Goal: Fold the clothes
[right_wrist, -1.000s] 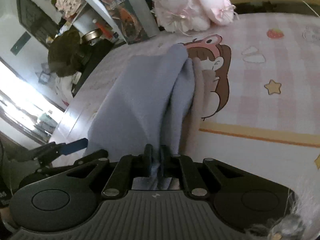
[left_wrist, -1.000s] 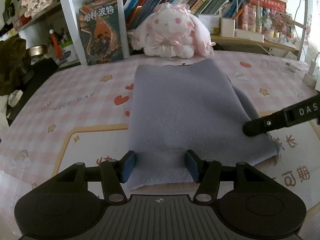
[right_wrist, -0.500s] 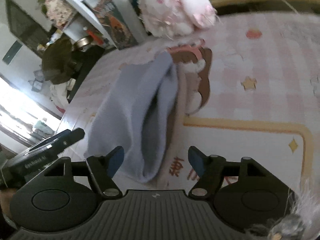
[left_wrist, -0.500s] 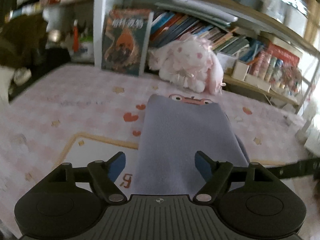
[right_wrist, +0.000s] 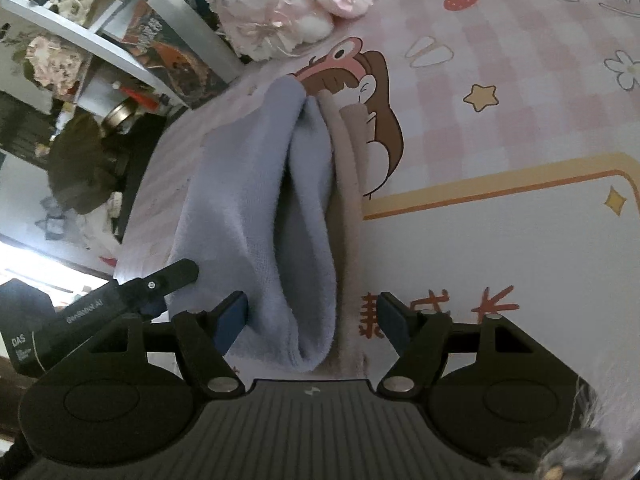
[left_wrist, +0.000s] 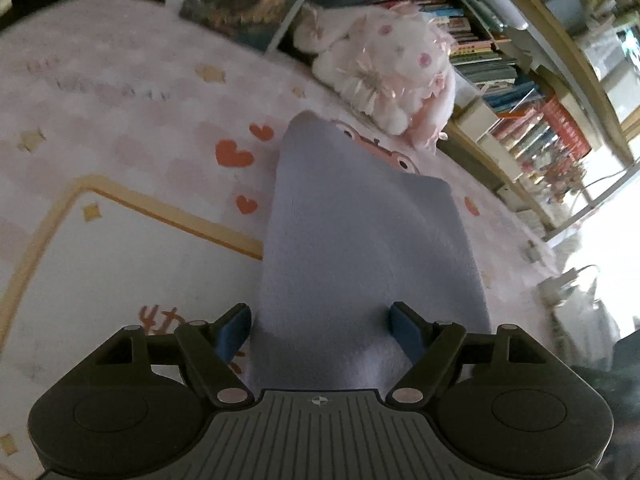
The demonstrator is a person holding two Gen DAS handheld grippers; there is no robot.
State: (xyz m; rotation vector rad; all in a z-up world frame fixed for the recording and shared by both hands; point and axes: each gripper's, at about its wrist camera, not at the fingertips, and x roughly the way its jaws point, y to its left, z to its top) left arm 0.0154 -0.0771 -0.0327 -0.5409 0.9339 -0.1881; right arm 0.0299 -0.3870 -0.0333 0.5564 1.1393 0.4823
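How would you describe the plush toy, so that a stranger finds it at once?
Start at the bookshelf behind the pink checked mat. The plush toy sits at its foot, just beyond the folded blue garment. It alone is fluffy, white and pink, with ribbon bows.

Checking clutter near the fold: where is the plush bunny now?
In the left wrist view, the plush bunny sits at the mat's far edge, just beyond the folded cloth, against the bookshelf.

My right tongs (right_wrist: 312,316) gape wide around the near end of the folded lavender cloth (right_wrist: 256,216) on the pink tabletop (right_wrist: 520,80); my left tongs (right_wrist: 160,284) touch its left edge.
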